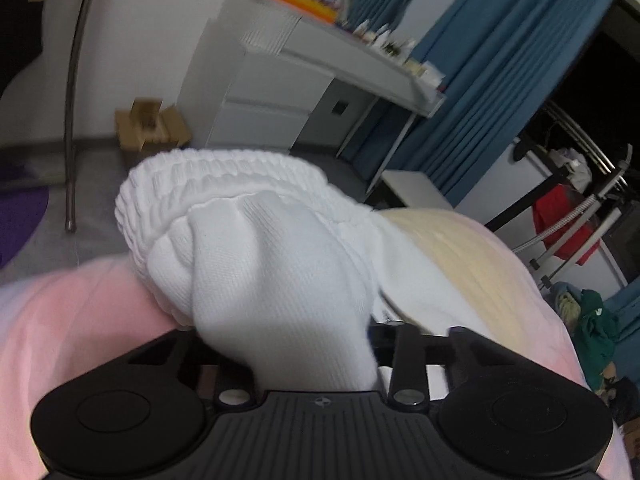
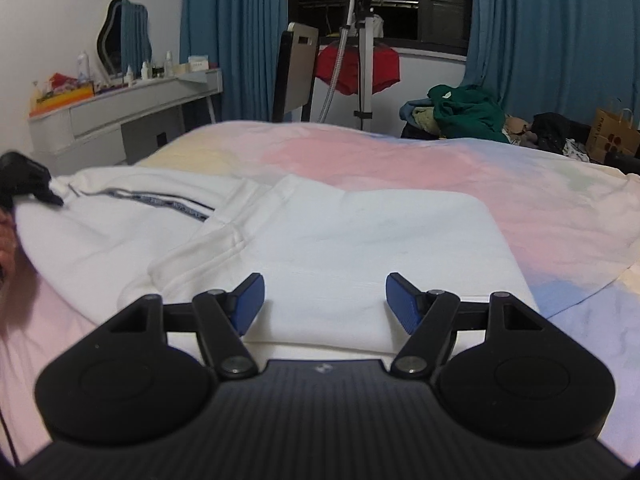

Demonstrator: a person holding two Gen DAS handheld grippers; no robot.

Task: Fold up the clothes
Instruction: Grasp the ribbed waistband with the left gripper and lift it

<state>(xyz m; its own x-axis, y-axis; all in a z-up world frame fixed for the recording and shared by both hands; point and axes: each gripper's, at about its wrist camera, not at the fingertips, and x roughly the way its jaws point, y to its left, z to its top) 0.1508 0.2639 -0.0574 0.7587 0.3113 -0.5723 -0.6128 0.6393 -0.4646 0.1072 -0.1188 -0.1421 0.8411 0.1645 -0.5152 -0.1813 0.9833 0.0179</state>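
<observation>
A white garment with a ribbed cuff [image 1: 224,204] fills the middle of the left wrist view. My left gripper [image 1: 316,352] is shut on its fabric, lifted above the pastel bedsheet [image 1: 80,320]; its fingertips are hidden by cloth. In the right wrist view the same white garment [image 2: 320,248] lies partly folded on the bed, with a dark striped band [image 2: 160,202] along the left part. My right gripper [image 2: 324,300] is open and empty, just above the garment's near edge. The left gripper [image 2: 28,184] shows at the far left, holding the garment's end.
A pastel sheet [image 2: 400,160] covers the bed. A grey dressing table [image 2: 120,108] with bottles stands back left. A garment steamer stand [image 2: 362,60] with a red garment, and a pile of green clothes [image 2: 464,112], stand beyond the bed. Blue curtains hang behind.
</observation>
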